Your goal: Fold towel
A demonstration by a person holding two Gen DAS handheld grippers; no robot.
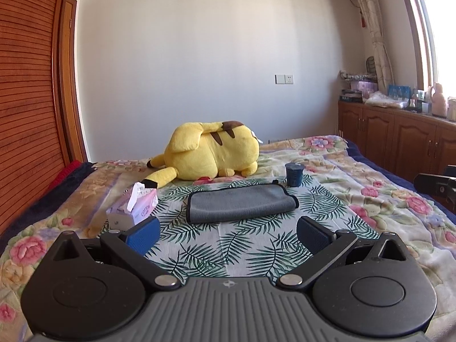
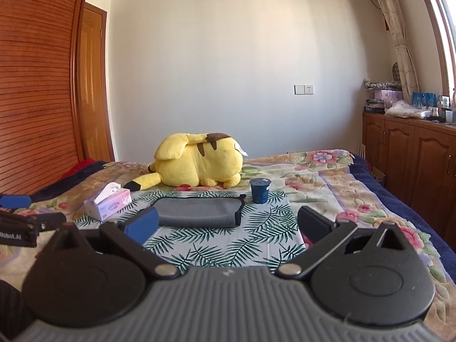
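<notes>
A grey towel (image 1: pixel 240 203) with dark trim lies folded on a palm-leaf cloth (image 1: pixel 228 245) on the bed. It also shows in the right wrist view (image 2: pixel 199 212). My left gripper (image 1: pixel 228 235) is open and empty, held back from the towel's near edge. My right gripper (image 2: pixel 228 225) is open and empty, near the towel's front and a little to its right. The left gripper's body shows at the left edge of the right wrist view (image 2: pixel 20 225), and the right gripper's at the right edge of the left wrist view (image 1: pixel 439 186).
A tissue box (image 1: pixel 134 209) sits left of the towel. A dark blue cup (image 1: pixel 294 174) stands at its far right corner. A yellow plush toy (image 1: pixel 211 151) lies behind. A wooden wardrobe (image 1: pixel 28 99) is on the left, cabinets (image 1: pixel 399 142) on the right.
</notes>
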